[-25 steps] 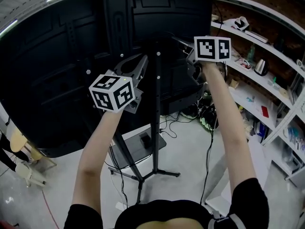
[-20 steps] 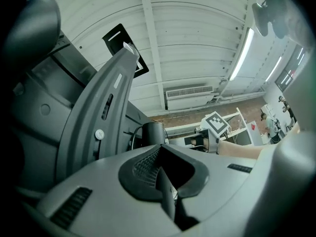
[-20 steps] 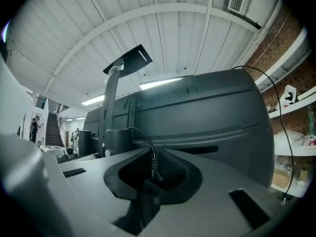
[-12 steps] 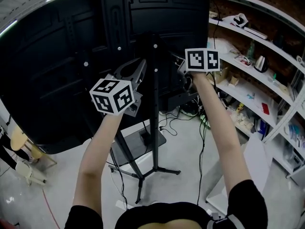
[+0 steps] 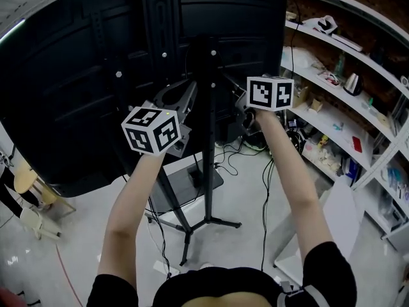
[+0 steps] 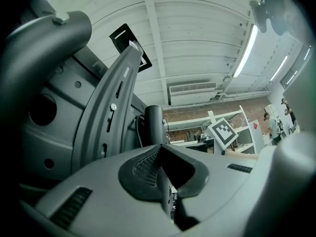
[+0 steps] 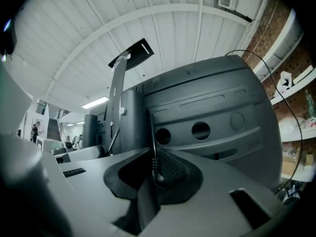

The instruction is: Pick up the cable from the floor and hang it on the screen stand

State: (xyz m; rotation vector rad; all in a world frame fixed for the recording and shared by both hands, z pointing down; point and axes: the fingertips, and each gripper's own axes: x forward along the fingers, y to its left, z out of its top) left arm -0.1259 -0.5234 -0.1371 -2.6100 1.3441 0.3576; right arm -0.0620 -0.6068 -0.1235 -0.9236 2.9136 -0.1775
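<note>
Cable (image 7: 156, 174): was nipped, thin and black, between the clenched pads of the right gripper (image 7: 151, 151), ribbed collar at the seam, and in the head view dropped beside the right forearm (image 5: 291, 178) toward the floor (image 5: 83, 235). Held the left gripper (image 6: 160, 148) alongside with pads pressed together, with no telling whether a strand lay in that seam. Faced, just beyond both, the upright pole of the screen stand (image 5: 209, 139) and a curved bracket (image 6: 106, 117) on the dark back of the screen (image 5: 70, 88), with shelves (image 5: 348, 104) farther off at the right.
</note>
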